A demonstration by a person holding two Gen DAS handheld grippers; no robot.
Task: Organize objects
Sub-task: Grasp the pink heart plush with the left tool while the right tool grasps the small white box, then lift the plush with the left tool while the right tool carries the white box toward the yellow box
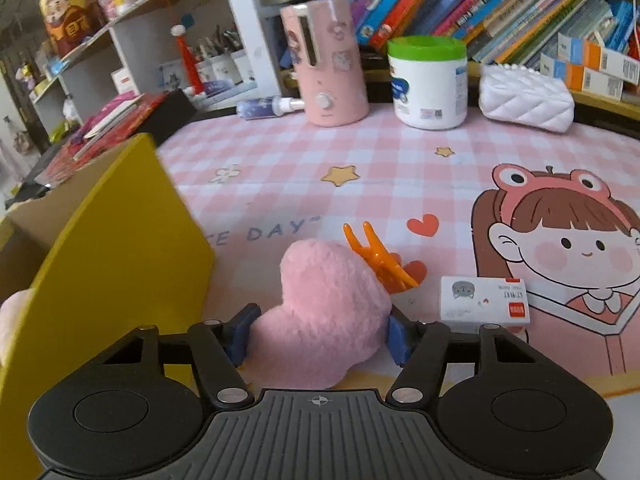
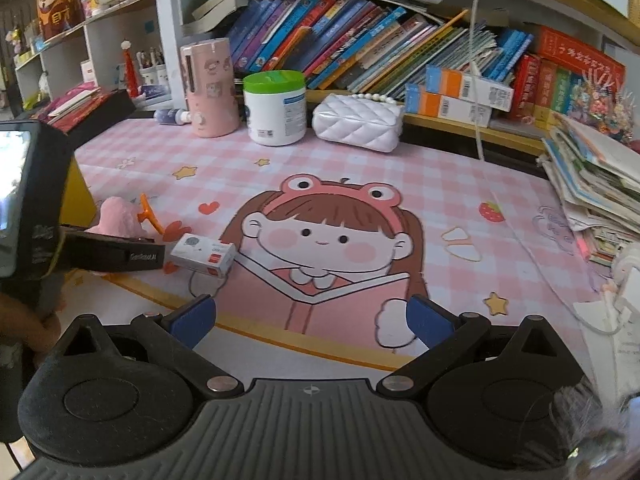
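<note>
Left wrist view. Your left gripper (image 1: 318,334) has its blue pads (image 1: 239,336) pressed into both sides of the fluffy pink heart-shaped plush clip (image 1: 328,308); the fur bulges past them. The plush lies on the pink checked cartoon desk mat (image 1: 280,168), low in frame. An orange plastic claw (image 1: 376,258) juts from its far right side. Just right of it lies a small white cardboard box with a red corner (image 1: 484,300), close to the right finger. Tight on the left: a yellow-edged cardboard box wall (image 1: 120,248) rises just beside the plush. Ahead, bare mat runs to a pink cylinder appliance (image 1: 326,64), a white tub with a green lid (image 1: 428,84) and a quilted white purse (image 1: 526,102) along the bookshelf.

Right wrist view. Your right gripper (image 2: 310,322) hangs with jaws spread wide, nothing between the blue pads (image 2: 192,320), over the printed girl on the mat (image 2: 460,184). Wide open room ahead. The left gripper (image 2: 116,254) reaches in from the left, plush (image 2: 116,216) at its tip, small box (image 2: 202,256) beside it. Leaning paper stacks (image 2: 592,184) crowd the right edge.
</note>
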